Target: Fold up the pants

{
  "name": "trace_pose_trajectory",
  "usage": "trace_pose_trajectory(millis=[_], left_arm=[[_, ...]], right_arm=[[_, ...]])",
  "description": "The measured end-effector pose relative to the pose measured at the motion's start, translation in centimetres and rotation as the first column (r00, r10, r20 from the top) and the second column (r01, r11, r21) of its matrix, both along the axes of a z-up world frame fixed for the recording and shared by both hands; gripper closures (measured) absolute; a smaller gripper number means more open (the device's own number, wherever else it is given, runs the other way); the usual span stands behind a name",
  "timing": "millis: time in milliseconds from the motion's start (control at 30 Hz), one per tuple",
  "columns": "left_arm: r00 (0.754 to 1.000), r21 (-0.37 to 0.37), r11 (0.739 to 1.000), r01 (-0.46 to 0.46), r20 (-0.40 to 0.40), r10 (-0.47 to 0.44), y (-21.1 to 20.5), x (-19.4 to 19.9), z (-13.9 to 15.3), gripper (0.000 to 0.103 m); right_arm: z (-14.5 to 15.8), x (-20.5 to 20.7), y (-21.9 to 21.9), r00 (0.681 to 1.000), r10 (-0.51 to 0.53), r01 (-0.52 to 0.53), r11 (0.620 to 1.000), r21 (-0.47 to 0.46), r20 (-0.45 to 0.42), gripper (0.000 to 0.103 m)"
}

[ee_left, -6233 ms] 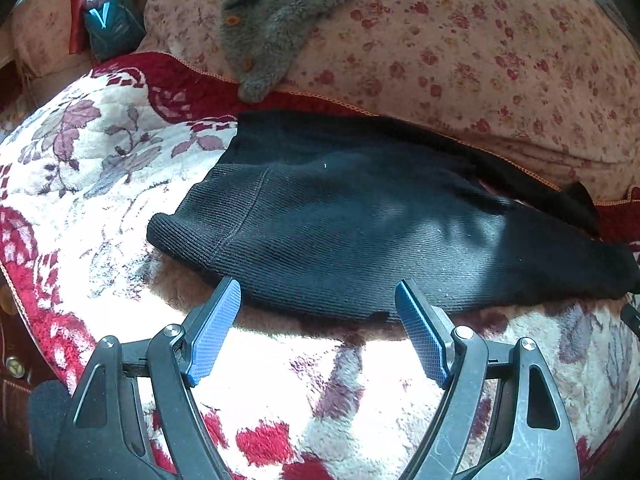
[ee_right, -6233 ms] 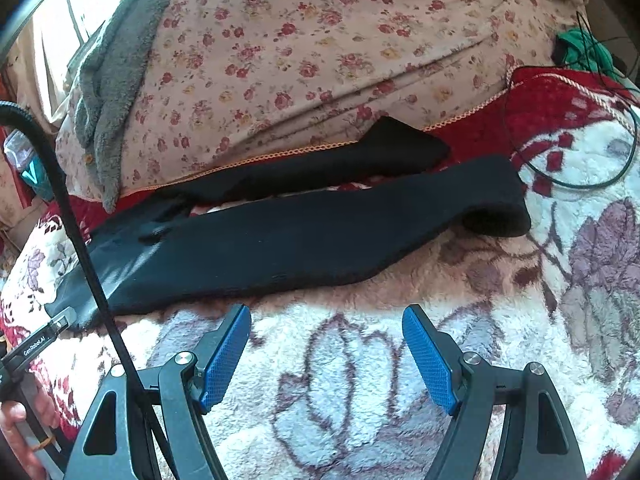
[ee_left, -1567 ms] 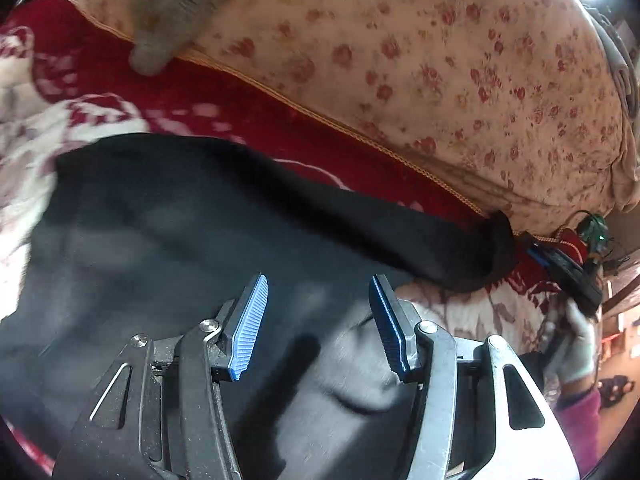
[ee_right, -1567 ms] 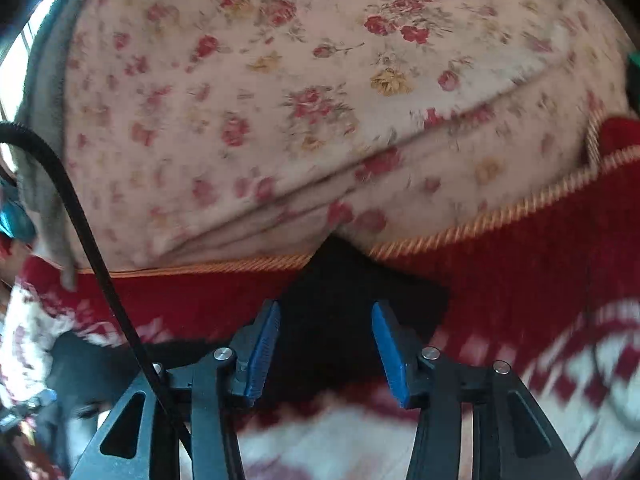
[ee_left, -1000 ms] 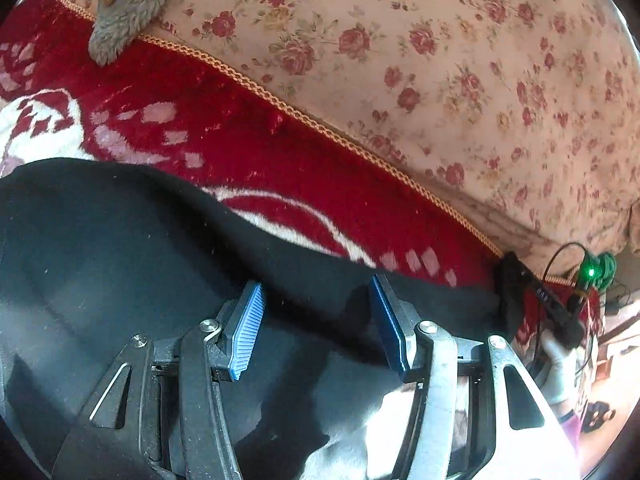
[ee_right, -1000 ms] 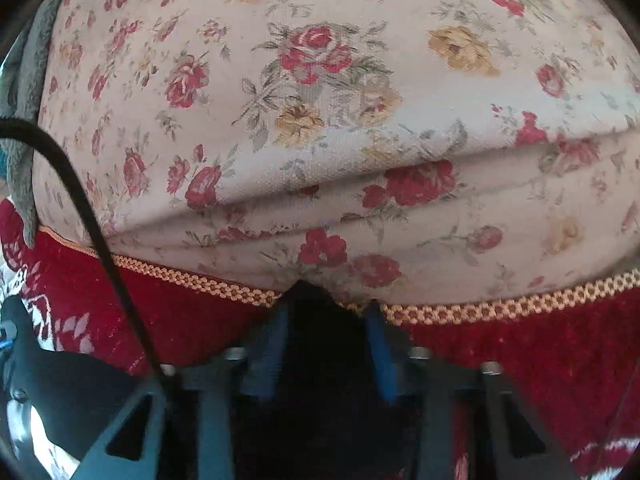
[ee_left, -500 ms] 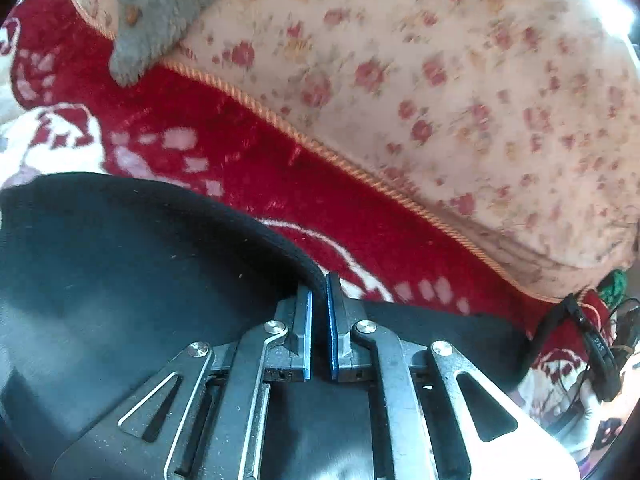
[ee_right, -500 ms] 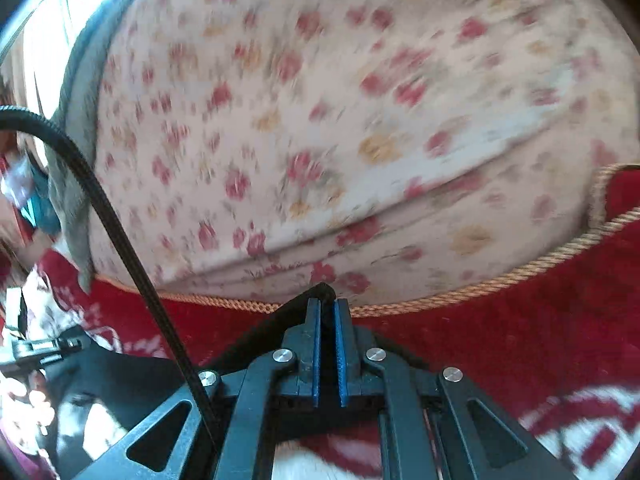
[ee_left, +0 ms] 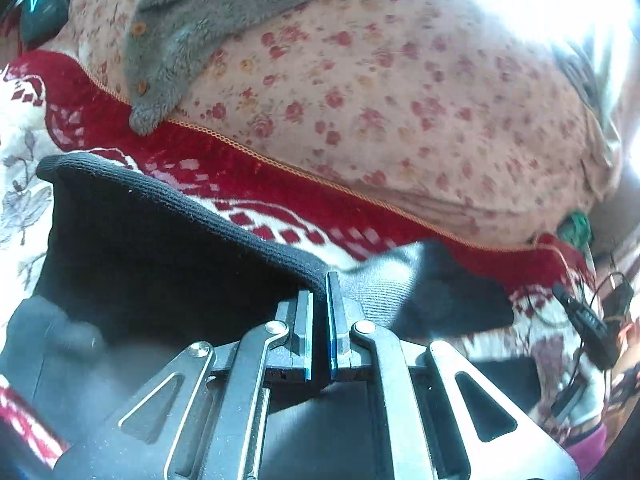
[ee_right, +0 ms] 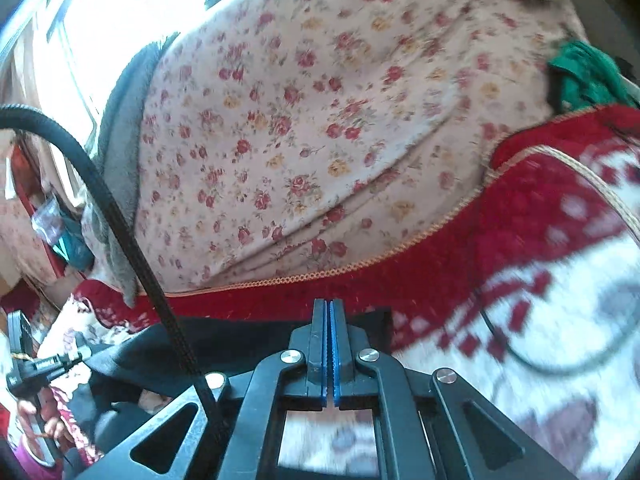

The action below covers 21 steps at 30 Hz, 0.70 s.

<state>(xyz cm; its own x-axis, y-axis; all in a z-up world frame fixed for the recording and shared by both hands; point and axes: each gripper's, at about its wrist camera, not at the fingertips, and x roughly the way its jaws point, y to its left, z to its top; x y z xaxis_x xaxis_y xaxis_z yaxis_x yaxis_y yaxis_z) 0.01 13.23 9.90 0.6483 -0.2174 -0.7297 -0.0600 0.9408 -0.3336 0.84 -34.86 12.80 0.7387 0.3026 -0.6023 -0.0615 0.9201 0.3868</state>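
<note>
The black knit pants (ee_left: 152,248) lie on a red and white floral blanket (ee_left: 248,168). My left gripper (ee_left: 319,292) is shut on the ribbed far edge of the pants near the waist and holds it lifted off the blanket. My right gripper (ee_right: 328,316) is shut on the far leg end of the pants (ee_right: 248,340), raised a little over the red border of the blanket (ee_right: 460,256). The rest of the leg is hidden under the gripper bodies.
A big floral-print quilt roll (ee_left: 400,92) rises right behind the pants, with a grey fleece garment (ee_left: 180,40) draped on it. A thin cable (ee_right: 560,364) loops on the blanket at the right. A green item (ee_right: 588,76) sits at the far right.
Both grippers closed on the far edge of the pants within the last second. Since then both have pulled back and lifted the fabric away from the quilt.
</note>
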Motion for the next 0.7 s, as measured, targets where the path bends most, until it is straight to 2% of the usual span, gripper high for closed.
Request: trace_pose_trajectory(millis=[100,167,200,233,300,433,533,567,633,700], left_arm=[[1.0,0.012,1.0,0.007,0.006,-0.007,-0.4,-1.5,-0.2,0.099],[1.0,0.026,1.0,-0.002,0.011,0.002,-0.6,-2.2,-0.4,0.099],[1.0,0.029,1.0,-0.006,0.011,0.005,-0.5,-2.3,-0.6,0.099],[1.0,0.027,1.0,-0.009,0.008,0.009,-0.6,-2.3,-0.7,0.099],[1.0,0.026,1.0,-0.011,-0.002,0.011,-0.6,-2.2,-0.9,0.099],[1.0,0.026,0.999,-0.022,-0.008,0.022,-0.5,-2.0,-1.0,0.099],[1.0,0.03,0.999,-0.025,-0.015,0.025,-0.5,-1.9,-1.2,0.099],[0.999,0.033,0.999,-0.025,-0.019,0.026,-0.5,-1.8,-1.4,0.099],[0.999,0.036,0.999,-0.027,-0.026,0.028,-0.5,-1.6,-1.5,0.099],[0.999,0.027,0.999,-0.03,-0.029,0.031,-0.3,-1.6,-1.5,0.099]], right_arm=[[-1.2,-1.6,-0.3,0.998,0.008,-0.005,0.999,0.045,-0.067,0.102],[-2.1,-2.3,-0.7,0.994,-0.003,0.014,0.995,0.099,-0.111,0.098],[-2.6,-2.6,-0.9,0.992,-0.008,0.026,0.989,0.144,-0.128,0.092],[-3.1,-2.8,-1.0,0.991,-0.008,0.031,0.985,0.172,-0.137,0.078],[-4.7,-2.4,-0.8,0.979,-0.004,0.047,0.976,0.212,-0.202,0.061],[-8.4,0.0,-0.2,0.935,0.002,0.102,0.956,0.274,-0.355,0.061],[-9.8,1.7,0.1,0.934,-0.032,0.154,0.935,0.32,-0.356,0.061],[-9.9,2.1,0.0,0.939,-0.045,0.167,0.926,0.338,-0.341,0.065],[-10.4,2.9,0.0,0.948,-0.065,0.184,0.911,0.369,-0.313,0.096],[-10.5,2.6,0.2,0.952,-0.071,0.184,0.911,0.368,-0.298,0.098]])
